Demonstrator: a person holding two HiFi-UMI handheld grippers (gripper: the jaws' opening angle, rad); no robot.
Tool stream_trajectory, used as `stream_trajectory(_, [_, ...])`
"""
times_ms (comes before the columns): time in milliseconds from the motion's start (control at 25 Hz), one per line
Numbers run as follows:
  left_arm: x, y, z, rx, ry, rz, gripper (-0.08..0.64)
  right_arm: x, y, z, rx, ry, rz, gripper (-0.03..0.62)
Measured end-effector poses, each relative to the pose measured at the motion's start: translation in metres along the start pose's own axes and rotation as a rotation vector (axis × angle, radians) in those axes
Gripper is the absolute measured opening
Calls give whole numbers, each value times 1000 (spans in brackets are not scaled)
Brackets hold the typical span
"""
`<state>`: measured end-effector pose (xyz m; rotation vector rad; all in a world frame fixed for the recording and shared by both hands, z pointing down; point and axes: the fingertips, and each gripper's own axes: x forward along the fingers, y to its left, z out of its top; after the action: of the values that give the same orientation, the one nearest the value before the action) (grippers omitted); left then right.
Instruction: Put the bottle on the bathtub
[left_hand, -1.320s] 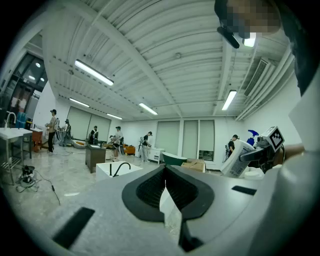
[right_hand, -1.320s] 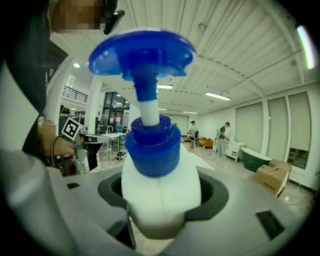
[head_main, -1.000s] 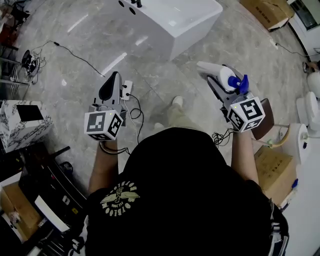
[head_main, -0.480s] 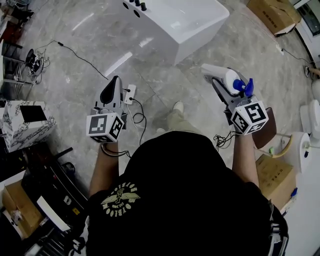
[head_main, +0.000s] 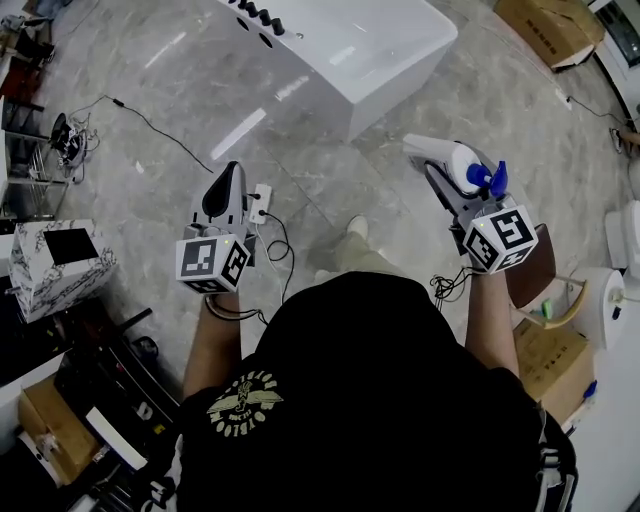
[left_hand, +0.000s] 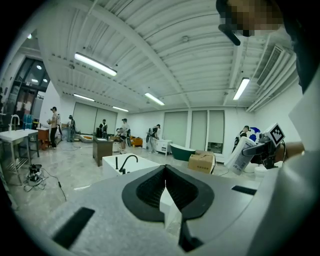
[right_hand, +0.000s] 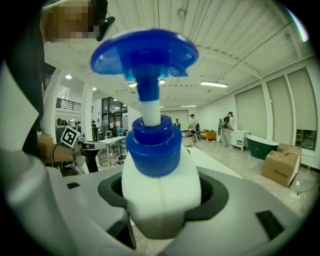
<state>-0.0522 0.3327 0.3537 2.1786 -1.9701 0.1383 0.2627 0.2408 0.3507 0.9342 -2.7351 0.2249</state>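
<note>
The white bottle (head_main: 447, 160) with a blue pump head (head_main: 486, 176) lies between the jaws of my right gripper (head_main: 440, 172), which is shut on its body. In the right gripper view the bottle (right_hand: 160, 192) fills the middle, with its pump (right_hand: 145, 52) pointing up. The white bathtub (head_main: 372, 52) stands on the floor ahead, black taps (head_main: 262, 17) at its left end. My left gripper (head_main: 227, 176) is held at the left, shut and holding nothing; its pads (left_hand: 155, 186) meet. The left gripper view shows the bathtub (left_hand: 131, 162) beyond the jaws.
A white power strip with cables (head_main: 259, 196) lies on the grey stone floor under the left gripper. A marble-patterned box (head_main: 55, 258) stands at the left, with cardboard boxes (head_main: 545, 25) at top right and a brown chair (head_main: 528, 268) at the right. Several people stand far off.
The bathtub has come a little closer and lower in the head view. Both grippers have kept their pose, and the bottle is still held.
</note>
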Motion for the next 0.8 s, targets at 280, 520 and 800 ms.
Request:
stream_trajectory(280, [50,-4,4,23,38,-15,9,17,-38,-3,28,5,-3,273])
stream_trajectory(520, [97,-15,21,44,23,-19,9,26,-80,-2,47,-1,-9,272])
stream_trajectory(800, [131,-31,49,52,-27,-2,9,38,-124,11,44,-15,15,272])
